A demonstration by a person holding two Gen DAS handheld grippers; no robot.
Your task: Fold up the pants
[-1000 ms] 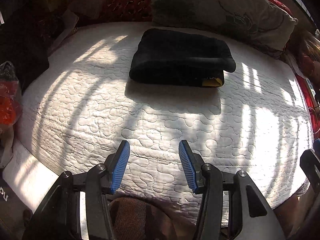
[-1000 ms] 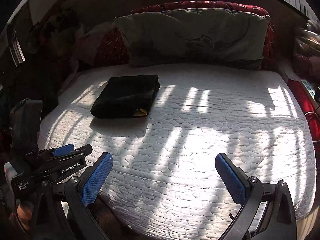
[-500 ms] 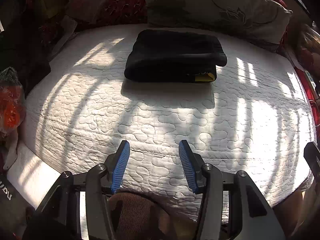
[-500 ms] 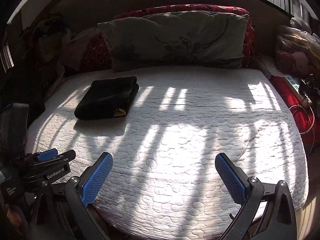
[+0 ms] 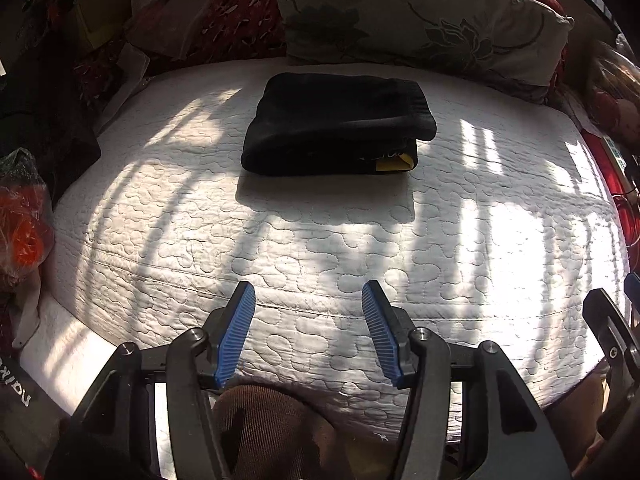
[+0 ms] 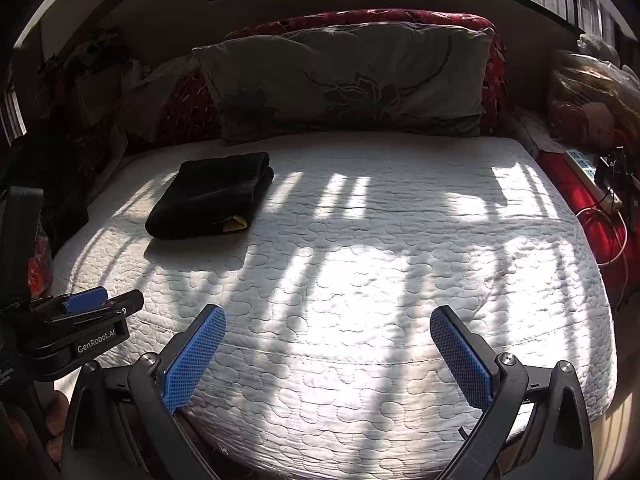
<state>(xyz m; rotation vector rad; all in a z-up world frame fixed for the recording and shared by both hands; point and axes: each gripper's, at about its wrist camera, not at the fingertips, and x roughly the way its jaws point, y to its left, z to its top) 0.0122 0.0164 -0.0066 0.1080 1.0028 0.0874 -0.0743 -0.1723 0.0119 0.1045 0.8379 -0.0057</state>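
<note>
Pants (image 5: 336, 128), black, lay folded into a thick rectangle on the far left part of the white quilted mattress (image 5: 320, 248), just before the grey floral pillow (image 5: 420, 12). Showed a small yellow label (image 5: 394, 165) at the near right corner of the fold, with pale writing beside it too small to read. Left gripper (image 5: 308, 334) hung over the near edge of the mattress, well apart from the pants, blue pads spread with nothing between them, having just opened wider. Right gripper (image 6: 328, 356) likewise over the near edge, pads spread wide and empty. Read "GenRobot.AI" (image 6: 96, 343) in white on the left gripper's body, seen from the right wrist view. Showed partial white lettering on a dark item (image 5: 16, 384) at lower left, unreadable.
</note>
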